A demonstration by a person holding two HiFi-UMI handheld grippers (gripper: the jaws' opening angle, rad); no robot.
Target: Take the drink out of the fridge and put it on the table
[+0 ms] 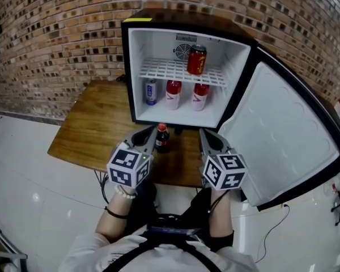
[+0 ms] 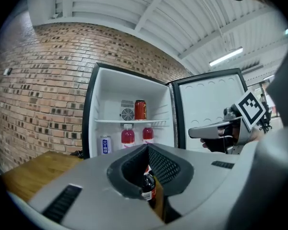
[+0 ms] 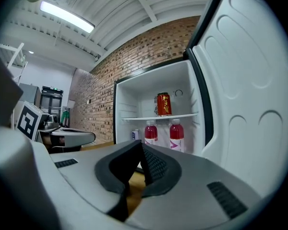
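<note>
A dark cola bottle with a red cap (image 1: 162, 137) stands on the wooden table (image 1: 96, 129) just in front of the open mini fridge (image 1: 132, 67). My left gripper (image 1: 153, 134) is right beside the bottle, on its left, with its jaws shut and nothing between them. In the left gripper view the bottle (image 2: 148, 188) shows low down just beyond the closed left gripper (image 2: 147, 150). My right gripper (image 1: 204, 134) hovers to the bottle's right, shut and empty, with its tips meeting in the right gripper view (image 3: 141, 147).
Inside the fridge a red can (image 1: 196, 59) stands on the wire shelf. Below it are two red-drink bottles (image 1: 173, 94) and a small blue-and-white can (image 1: 151, 92). The fridge door (image 1: 283, 135) hangs wide open at right. A brick wall stands behind.
</note>
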